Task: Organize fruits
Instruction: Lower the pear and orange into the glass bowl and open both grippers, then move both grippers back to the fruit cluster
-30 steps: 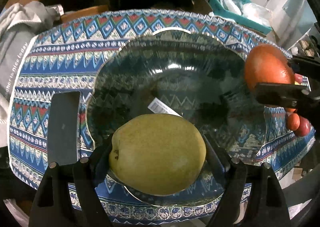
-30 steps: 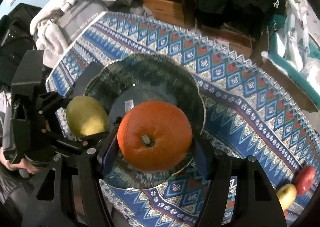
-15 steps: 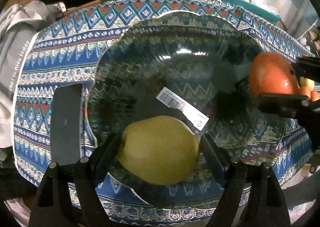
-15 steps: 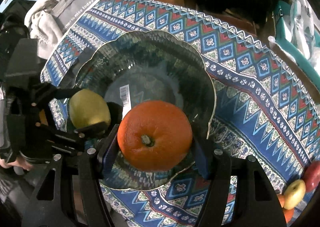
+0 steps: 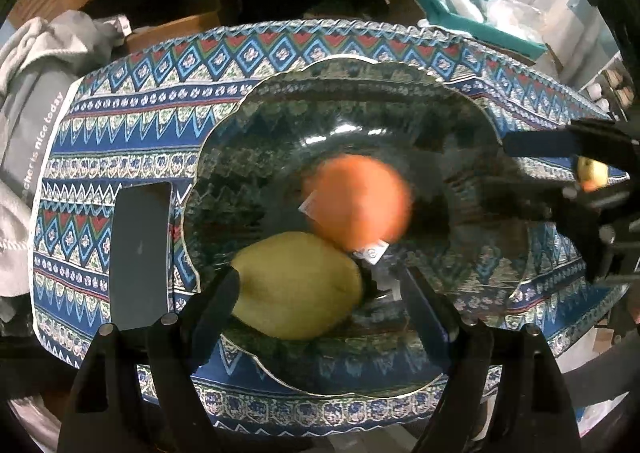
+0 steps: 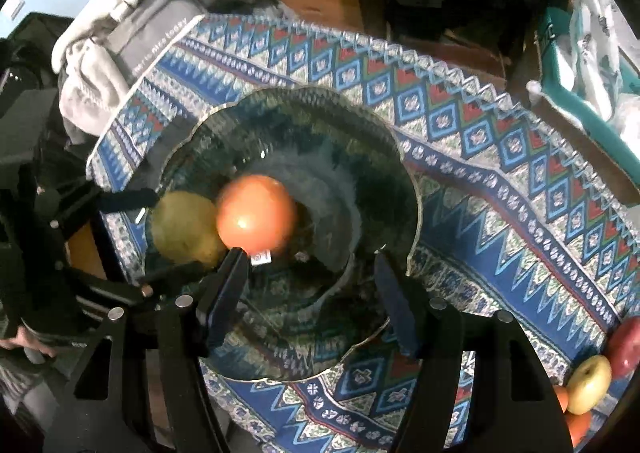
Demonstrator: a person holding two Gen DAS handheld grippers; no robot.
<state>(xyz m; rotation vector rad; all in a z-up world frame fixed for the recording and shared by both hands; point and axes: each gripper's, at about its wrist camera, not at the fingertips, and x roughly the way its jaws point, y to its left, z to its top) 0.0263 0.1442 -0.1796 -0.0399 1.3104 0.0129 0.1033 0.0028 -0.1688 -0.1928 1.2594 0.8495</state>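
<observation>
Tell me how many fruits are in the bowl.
2: an orange near the middle of the bowl, and a pear touching it, nearer the rim. None seems hidden.

The grey garment [image 5: 30, 141] lying at the edge of the patterned cloth carries white lettering along a band; "is nice today" can be read, with the word before it partly cut off. A small white sticker [image 5: 372, 253] on the glass bowl [image 5: 248, 125] bears print too blurred to read.
</observation>
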